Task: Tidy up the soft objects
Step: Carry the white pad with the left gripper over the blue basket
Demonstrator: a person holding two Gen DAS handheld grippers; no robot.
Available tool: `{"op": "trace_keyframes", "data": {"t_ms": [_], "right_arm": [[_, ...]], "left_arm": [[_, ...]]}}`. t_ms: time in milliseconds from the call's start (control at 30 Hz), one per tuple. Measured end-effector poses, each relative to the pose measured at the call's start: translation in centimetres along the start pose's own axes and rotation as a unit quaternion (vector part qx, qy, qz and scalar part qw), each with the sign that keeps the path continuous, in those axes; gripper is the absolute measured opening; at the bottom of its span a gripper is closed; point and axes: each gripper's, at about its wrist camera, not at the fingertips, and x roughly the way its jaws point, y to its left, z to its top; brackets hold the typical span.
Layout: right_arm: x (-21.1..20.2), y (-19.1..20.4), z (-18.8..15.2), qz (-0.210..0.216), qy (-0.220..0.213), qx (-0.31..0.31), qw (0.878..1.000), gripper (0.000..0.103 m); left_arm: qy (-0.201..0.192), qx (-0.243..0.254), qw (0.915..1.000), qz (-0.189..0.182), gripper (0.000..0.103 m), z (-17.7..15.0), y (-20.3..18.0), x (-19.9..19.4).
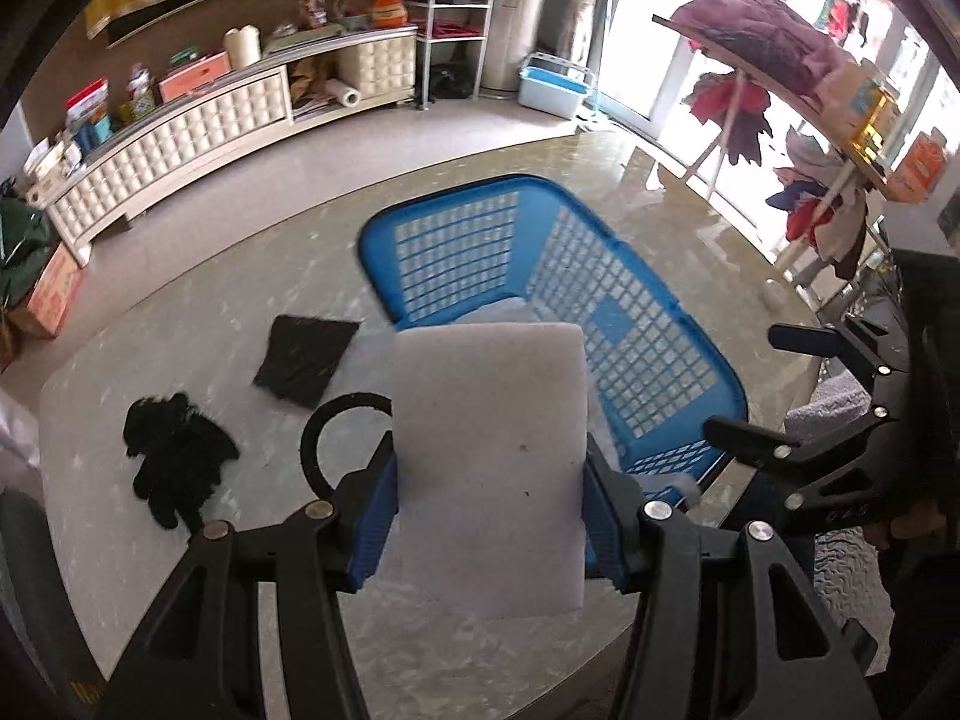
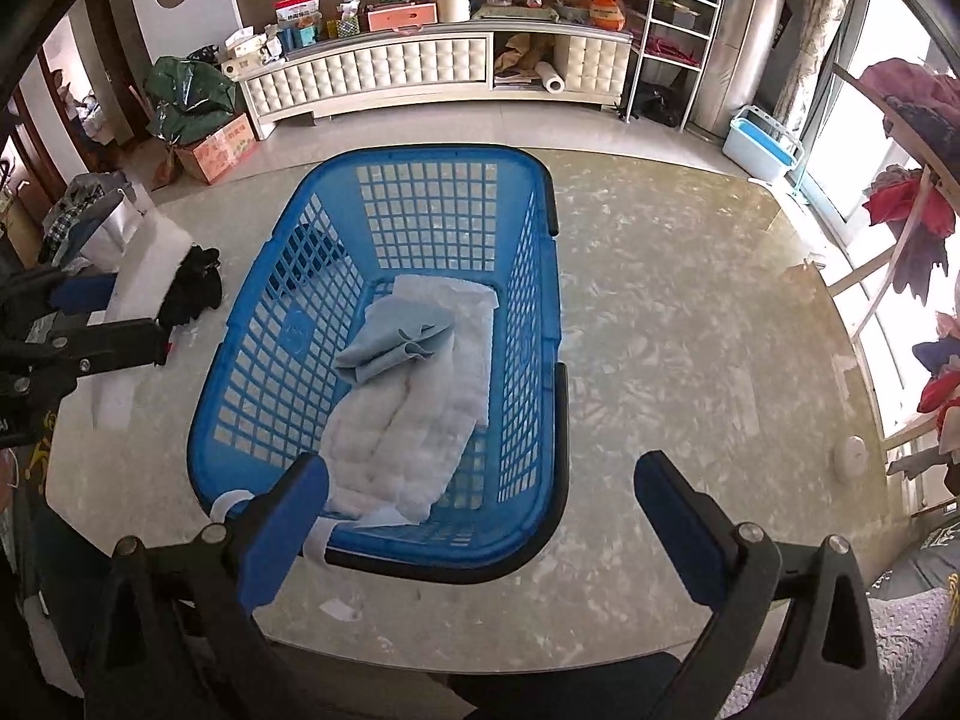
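Observation:
My left gripper [image 1: 489,516] is shut on a white foam sponge block [image 1: 489,456] and holds it above the table, just left of the blue lattice basket [image 1: 636,324]. The basket [image 2: 300,330] holds a white quilted cloth [image 2: 414,420] with a light blue cloth [image 2: 390,342] on top. My right gripper [image 2: 480,516] is open and empty at the basket's near rim; it also shows in the left wrist view [image 1: 762,384]. A black glove [image 1: 174,450], a black folded cloth [image 1: 303,357] and a black ring [image 1: 330,420] lie on the table left of the basket.
The marble table [image 2: 690,330] stretches to the right of the basket. A white round disc [image 2: 851,453] sits near its right edge. A clothes rack with garments [image 2: 918,210] stands at the right. A white cabinet [image 2: 390,78] lines the far wall.

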Motion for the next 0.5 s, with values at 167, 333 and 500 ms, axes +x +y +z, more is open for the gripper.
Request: {"op": "trace_keyframes", "data": {"t_ms": [167,333,500], "right_arm": [[0.2,-0.7,0.1,0.000,-0.008,0.005,1.000,0.102],[0.6,-1.6,0.0,-0.002,-0.016,0.014,1.000,0.102],[1.6,-2.5,0.1,-0.004,-0.016,0.028,0.999,0.102]], "left_arm": [[0.006,0.027,0.9996,-0.005,0.053,1.1,-1.7,1.3],[0.016,0.047,0.9987,-0.011,0.053,1.9,-2.6,2.7],[0.027,0.067,0.9973,-0.017,0.053,2.9,-3.4,4.7]]}}
